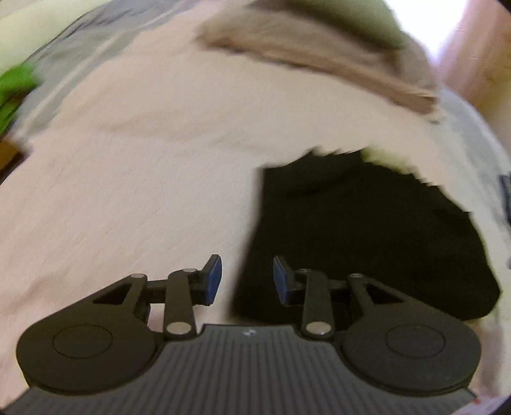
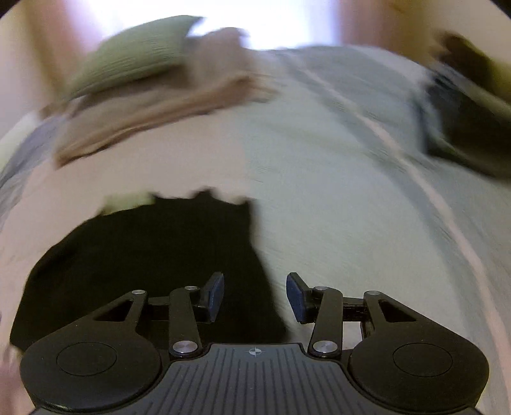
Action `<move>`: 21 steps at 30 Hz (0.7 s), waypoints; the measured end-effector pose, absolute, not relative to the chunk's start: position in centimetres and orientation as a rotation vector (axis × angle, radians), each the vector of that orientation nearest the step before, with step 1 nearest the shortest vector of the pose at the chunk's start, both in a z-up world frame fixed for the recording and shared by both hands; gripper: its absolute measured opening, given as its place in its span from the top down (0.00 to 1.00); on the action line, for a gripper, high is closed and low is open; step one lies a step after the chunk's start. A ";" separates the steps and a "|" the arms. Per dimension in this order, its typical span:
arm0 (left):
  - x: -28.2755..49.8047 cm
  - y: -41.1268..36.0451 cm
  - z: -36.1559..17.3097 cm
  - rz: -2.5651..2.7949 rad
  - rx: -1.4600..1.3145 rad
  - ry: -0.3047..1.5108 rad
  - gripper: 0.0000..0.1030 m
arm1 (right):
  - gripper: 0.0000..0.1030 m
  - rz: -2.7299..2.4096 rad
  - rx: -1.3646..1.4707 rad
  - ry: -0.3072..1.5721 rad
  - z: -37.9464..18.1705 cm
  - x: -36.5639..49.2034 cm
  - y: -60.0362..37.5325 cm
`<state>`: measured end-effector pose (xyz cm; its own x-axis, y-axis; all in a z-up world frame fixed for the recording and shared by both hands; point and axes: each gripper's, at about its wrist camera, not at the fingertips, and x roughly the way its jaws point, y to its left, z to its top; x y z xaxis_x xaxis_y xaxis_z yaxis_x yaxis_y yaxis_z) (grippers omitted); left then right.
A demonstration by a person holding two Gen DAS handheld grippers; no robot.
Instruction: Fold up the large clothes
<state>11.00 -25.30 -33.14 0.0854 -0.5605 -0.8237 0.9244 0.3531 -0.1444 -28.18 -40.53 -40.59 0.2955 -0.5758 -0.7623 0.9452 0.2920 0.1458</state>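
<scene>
Looking along the left gripper (image 1: 247, 277), the left wrist view shows its two blue-padded fingers spread apart with nothing between them. Under and ahead of the gap runs the left edge of a black garment (image 1: 361, 236), which lies folded into a compact dark block on a pale pink sheet (image 1: 134, 178). The right finger hangs over the black cloth and the left finger over bare pink sheet; whether either pad touches the fabric cannot be told through the blur. Beyond the garment, a tan cloth (image 1: 322, 60) lies rumpled across the far part of the bed, with a green pillow (image 1: 357, 22) behind it. A grey striped cover (image 1: 89, 48) shows at the upper left, next to a smear of bright green (image 1: 16, 89) too blurred to name.

From the right wrist view, the right gripper (image 2: 255, 295) is likewise released, its jaws standing wide with empty space between them. The black garment (image 2: 153, 255) fills the lower left here, and its right edge passes beneath the gap, so the left finger sits over black cloth and the right finger over a pale grey-green striped bedcover (image 2: 335, 178). The tan cloth (image 2: 166, 105) lies well apart from the garment at the upper left, partly under the green pillow (image 2: 137, 54). A dark bundle (image 2: 463, 118) rests at the far right edge of the bed, too smeared to identify.
</scene>
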 end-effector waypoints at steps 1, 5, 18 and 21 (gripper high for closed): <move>10.2 -26.5 -33.4 -1.207 0.496 0.928 0.71 | 0.60 -1.085 0.643 0.687 -41.8 -27.0 -41.1; 9.3 -30.7 -38.1 -1.191 0.624 0.984 0.72 | 0.60 -1.089 0.714 0.838 -46.4 -26.0 -43.7; 8.9 -39.6 -39.0 -1.278 0.718 0.805 0.74 | 0.61 -1.040 0.649 0.840 -47.6 -22.1 -50.3; 9.0 -40.9 -40.0 -1.221 0.737 0.841 0.75 | 0.60 -1.048 0.649 0.782 -45.2 -22.8 -49.7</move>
